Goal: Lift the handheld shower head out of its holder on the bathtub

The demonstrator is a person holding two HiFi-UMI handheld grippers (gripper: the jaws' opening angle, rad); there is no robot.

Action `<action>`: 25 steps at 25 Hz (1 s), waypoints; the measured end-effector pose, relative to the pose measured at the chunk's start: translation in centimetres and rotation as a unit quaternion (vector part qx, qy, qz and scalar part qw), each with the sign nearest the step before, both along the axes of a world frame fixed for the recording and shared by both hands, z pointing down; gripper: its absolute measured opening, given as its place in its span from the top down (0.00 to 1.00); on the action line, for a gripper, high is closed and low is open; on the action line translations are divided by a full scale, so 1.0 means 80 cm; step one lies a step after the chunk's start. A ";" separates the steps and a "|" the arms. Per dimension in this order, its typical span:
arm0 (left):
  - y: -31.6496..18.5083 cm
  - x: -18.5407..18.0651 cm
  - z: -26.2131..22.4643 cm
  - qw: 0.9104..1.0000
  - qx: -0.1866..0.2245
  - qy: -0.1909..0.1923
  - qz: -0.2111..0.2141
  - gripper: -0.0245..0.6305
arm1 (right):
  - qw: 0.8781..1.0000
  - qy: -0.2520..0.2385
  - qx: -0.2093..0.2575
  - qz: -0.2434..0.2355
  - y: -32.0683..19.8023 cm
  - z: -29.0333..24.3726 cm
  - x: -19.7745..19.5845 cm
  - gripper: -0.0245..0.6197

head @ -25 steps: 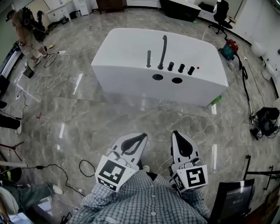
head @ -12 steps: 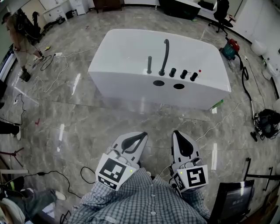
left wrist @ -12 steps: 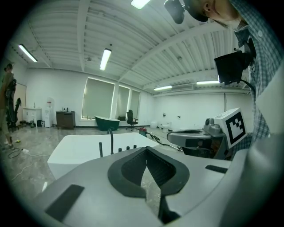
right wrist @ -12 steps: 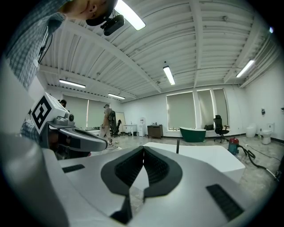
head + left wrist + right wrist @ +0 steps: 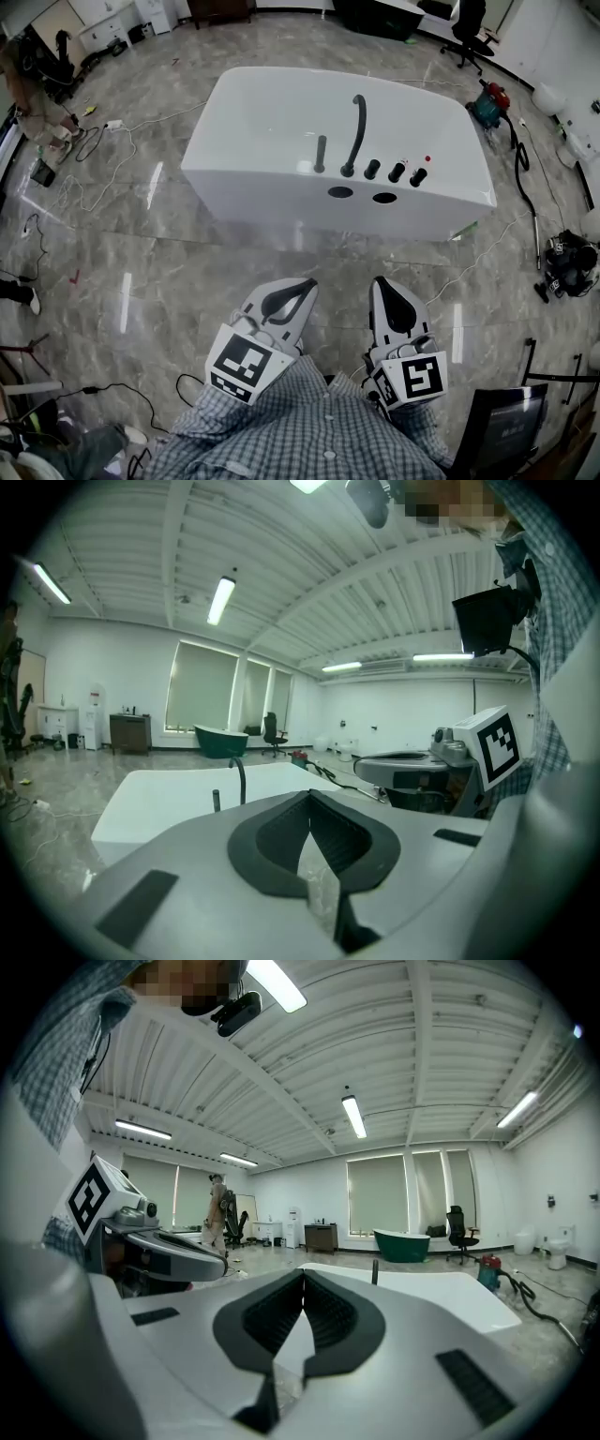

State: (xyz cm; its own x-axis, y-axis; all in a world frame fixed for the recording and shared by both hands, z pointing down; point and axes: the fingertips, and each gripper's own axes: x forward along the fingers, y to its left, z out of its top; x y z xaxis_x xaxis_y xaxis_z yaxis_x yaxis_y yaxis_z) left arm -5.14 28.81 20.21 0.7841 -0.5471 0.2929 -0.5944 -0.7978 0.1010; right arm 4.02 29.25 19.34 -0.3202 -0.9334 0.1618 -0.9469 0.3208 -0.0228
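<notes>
A white bathtub (image 5: 272,112) stands on the marble floor ahead of me. On its near rim the handheld shower head (image 5: 321,154) stands upright in its holder as a short dark rod, left of the tall curved spout (image 5: 356,131) and three black knobs (image 5: 397,172). My left gripper (image 5: 305,284) and right gripper (image 5: 380,283) are held side by side close to my body, well short of the tub, both shut with nothing between the pads. In the left gripper view the shower head (image 5: 216,801) is small above the shut left gripper (image 5: 309,794). The right gripper (image 5: 303,1277) points at the tub (image 5: 441,1293).
Cables trail over the floor at the left (image 5: 84,159), near a person (image 5: 28,94). A green and red vacuum (image 5: 489,103) with a hose (image 5: 525,178) lies right of the tub. A green bottle (image 5: 466,230) lies by its near right corner. A monitor (image 5: 506,422) stands at my right.
The bathtub has come closer and sits lower in the head view. Both grippers keep the same pose in front of my body, jaws still shut.
</notes>
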 end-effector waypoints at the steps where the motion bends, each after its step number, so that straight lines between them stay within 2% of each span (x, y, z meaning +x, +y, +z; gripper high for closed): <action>1: -0.009 -0.003 0.000 1.000 0.000 0.001 0.001 0.95 | 1.000 0.002 0.000 0.001 -0.008 0.000 -0.003 0.94; 6: -0.044 -0.020 0.003 1.000 0.005 0.003 -0.002 0.95 | 1.000 0.005 0.000 0.007 -0.041 0.006 -0.010 0.94; 15: -0.070 -0.047 0.004 1.000 0.010 0.003 -0.011 0.95 | 1.000 0.003 0.002 0.011 -0.064 0.010 -0.028 0.94; 25: -0.093 -0.054 0.009 1.000 0.004 0.006 -0.015 0.95 | 1.000 0.002 -0.005 0.002 -0.087 0.016 -0.039 0.94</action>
State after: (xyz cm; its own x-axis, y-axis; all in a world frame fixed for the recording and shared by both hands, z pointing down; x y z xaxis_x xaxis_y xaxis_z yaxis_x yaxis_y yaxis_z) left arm -9.46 21.39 20.95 0.7711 -0.5726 0.2785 -0.6166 -0.7806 0.1022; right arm 0.92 22.29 20.59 -0.3156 -0.9331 0.1727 -0.9483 0.3167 -0.0218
